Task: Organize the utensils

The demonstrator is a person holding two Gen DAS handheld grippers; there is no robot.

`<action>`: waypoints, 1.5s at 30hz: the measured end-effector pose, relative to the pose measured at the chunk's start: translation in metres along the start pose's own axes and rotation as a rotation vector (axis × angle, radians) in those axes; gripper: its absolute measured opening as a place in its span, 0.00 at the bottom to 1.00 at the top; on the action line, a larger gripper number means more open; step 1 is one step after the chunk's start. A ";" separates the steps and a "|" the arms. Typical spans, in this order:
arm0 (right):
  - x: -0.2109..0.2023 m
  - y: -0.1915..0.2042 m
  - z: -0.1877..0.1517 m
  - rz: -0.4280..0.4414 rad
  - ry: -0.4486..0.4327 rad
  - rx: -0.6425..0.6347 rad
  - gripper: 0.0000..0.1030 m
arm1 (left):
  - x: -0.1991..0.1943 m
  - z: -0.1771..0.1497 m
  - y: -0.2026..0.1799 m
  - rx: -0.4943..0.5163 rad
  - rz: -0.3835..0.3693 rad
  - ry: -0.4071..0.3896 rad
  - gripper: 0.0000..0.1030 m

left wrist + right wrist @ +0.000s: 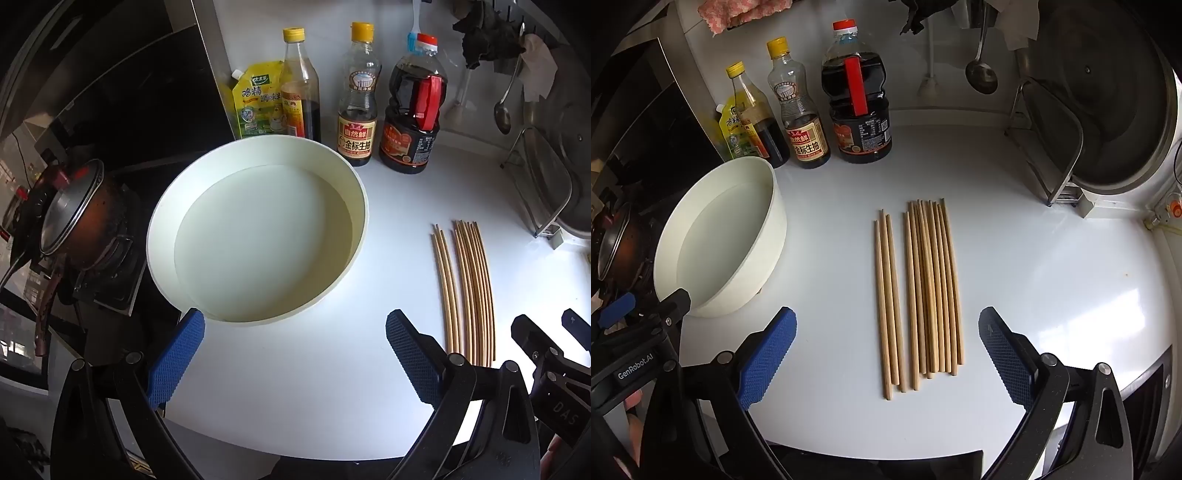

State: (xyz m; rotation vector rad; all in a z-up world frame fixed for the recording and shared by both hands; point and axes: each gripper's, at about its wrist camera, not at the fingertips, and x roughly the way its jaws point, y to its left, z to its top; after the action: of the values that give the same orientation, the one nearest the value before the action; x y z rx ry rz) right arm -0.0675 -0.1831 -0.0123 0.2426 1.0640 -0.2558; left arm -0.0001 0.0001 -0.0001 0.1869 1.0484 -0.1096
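Our right hand-held gripper [886, 360], jaws wide and empty, straddles chopsticks [919, 291] lying lengthwise toward the bench's back edge; the left one is farther away.

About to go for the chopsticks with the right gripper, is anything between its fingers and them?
Nothing visible. The right gripper is open above the chopsticks, which lie loose on bare white counter. The white bowl sits apart to their left, bottles behind.

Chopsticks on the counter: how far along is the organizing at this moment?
Done: nothing visibly. The white bowl is empty and all the chopsticks lie on the counter, three apart from a larger bunch. In hand: nothing; left gripper and right gripper are open. Left: all of it.
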 end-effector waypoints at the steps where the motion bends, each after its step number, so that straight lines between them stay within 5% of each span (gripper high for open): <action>1: 0.000 0.000 0.000 0.001 0.001 0.000 0.92 | 0.000 0.000 0.000 -0.001 -0.001 0.002 0.94; 45: 0.000 0.002 0.000 0.008 0.001 0.007 0.92 | -0.003 0.001 0.011 -0.011 0.002 -0.003 0.94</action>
State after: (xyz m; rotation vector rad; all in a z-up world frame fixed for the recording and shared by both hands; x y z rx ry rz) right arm -0.0670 -0.1815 -0.0118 0.2534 1.0627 -0.2529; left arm 0.0010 0.0112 0.0042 0.1777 1.0453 -0.1017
